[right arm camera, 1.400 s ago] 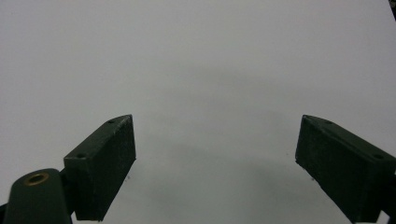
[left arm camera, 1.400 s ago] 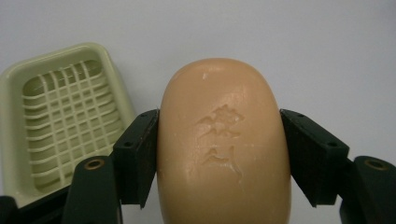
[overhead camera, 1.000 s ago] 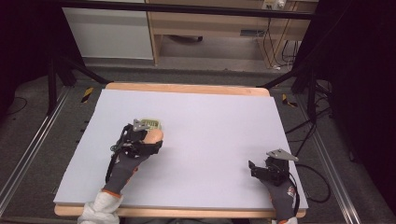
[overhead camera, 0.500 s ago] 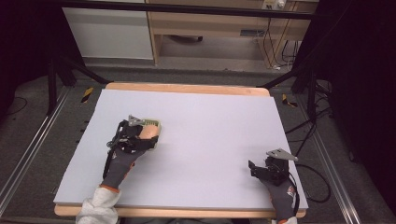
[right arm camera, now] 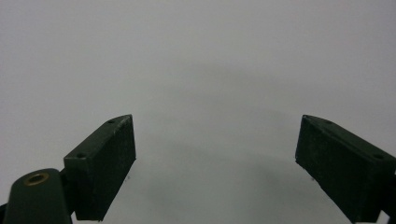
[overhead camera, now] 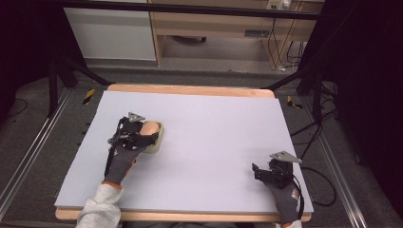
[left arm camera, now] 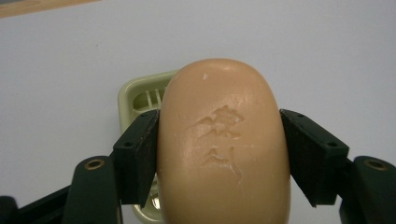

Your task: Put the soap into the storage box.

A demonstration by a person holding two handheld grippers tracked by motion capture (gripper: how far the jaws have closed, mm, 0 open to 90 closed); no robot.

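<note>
Gripping a tan bar of soap [left arm camera: 223, 144] by its long sides, the left gripper [left arm camera: 219, 154] has both black jaws pressed flat against it; stamped characters show on the bar's upper face. The bar sits over a pale green soap dish [left arm camera: 140, 95], whose slatted corner shows just behind it; cannot tell whether bar and dish touch. In the high view the left gripper [overhead camera: 138, 134] is at the left-middle of the lavender table mat [overhead camera: 214, 123], with the soap [overhead camera: 149, 128] above the dish [overhead camera: 158, 142]. Right gripper [overhead camera: 264, 171] rests near the mat's front right corner, well apart from the soap. In its own view the right gripper [right arm camera: 215, 163] has its jaws spread wide, nothing between them, bare mat [right arm camera: 205, 70] beyond.
</note>
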